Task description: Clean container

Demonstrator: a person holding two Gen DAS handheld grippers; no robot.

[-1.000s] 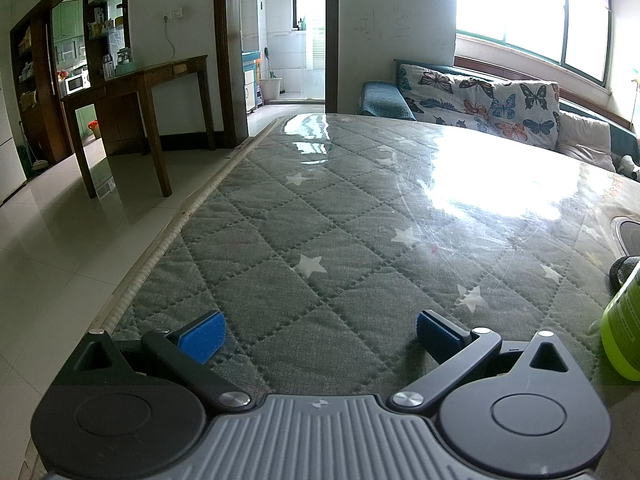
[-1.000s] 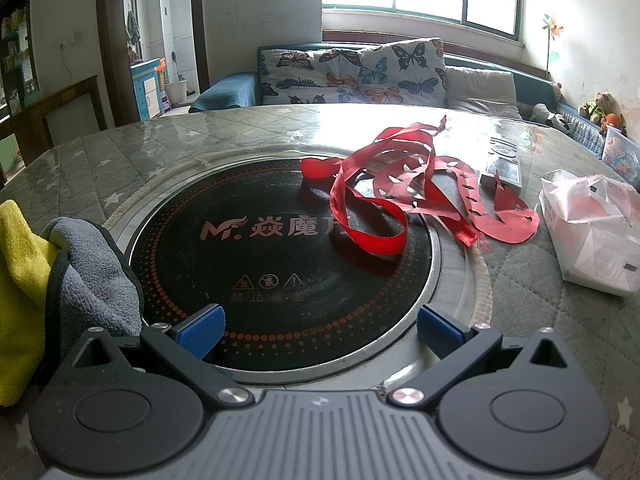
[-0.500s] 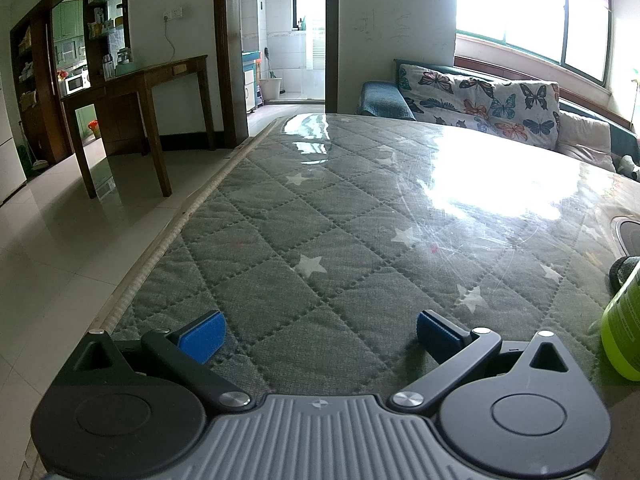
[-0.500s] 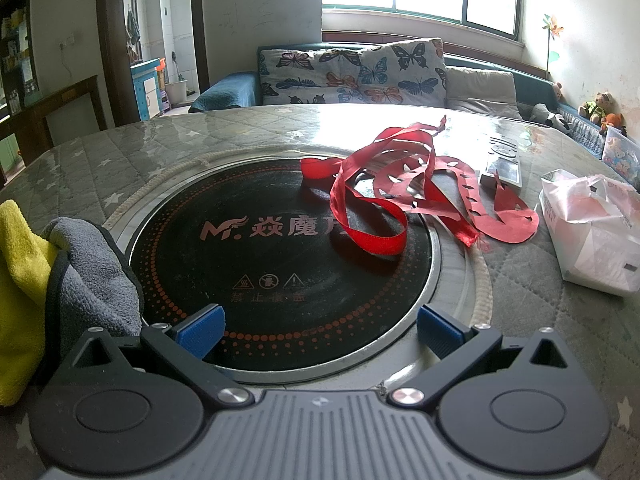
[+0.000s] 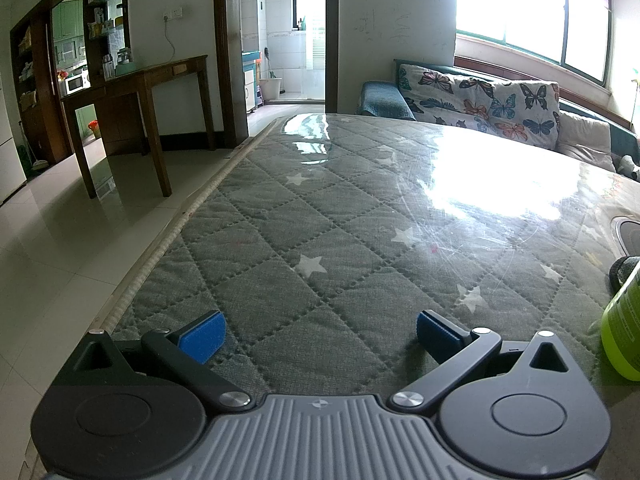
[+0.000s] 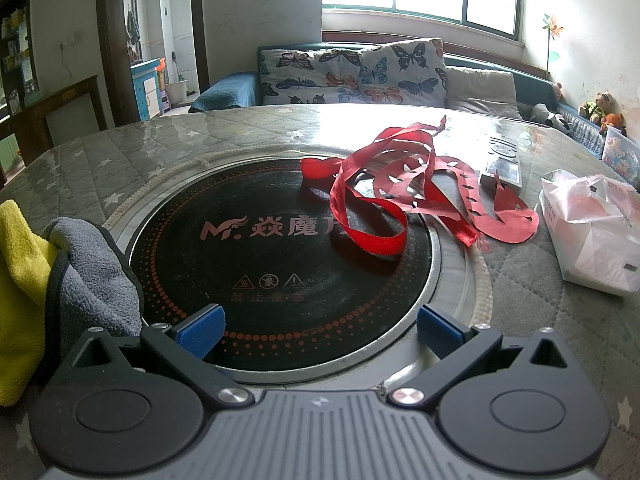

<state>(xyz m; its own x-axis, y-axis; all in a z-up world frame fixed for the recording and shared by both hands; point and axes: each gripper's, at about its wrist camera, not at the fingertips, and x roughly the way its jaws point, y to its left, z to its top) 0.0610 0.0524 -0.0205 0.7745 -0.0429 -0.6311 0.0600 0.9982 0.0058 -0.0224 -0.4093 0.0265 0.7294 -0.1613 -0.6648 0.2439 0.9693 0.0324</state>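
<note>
Both claws gape wide, holding nothing. Left claw (image 5: 318,334) hovers over a quilted, star-patterned worktop (image 5: 320,216) under glossy film — a lime-green bottle (image 5: 624,340) at its right. Right claw (image 6: 318,330) faces a round black glass induction hob (image 6: 280,256) strewn with red ribbon (image 6: 400,196); a grey-and-yellow fleecy cloth (image 6: 60,276) lies left

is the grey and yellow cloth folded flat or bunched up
Bunched up: the cloth sits in a rumpled heap beside the black cooktop, grey side humped over the yellow.

"mf" logo, chinese characters and three warning signs on the black cooktop (image 6: 280,248)
</note>
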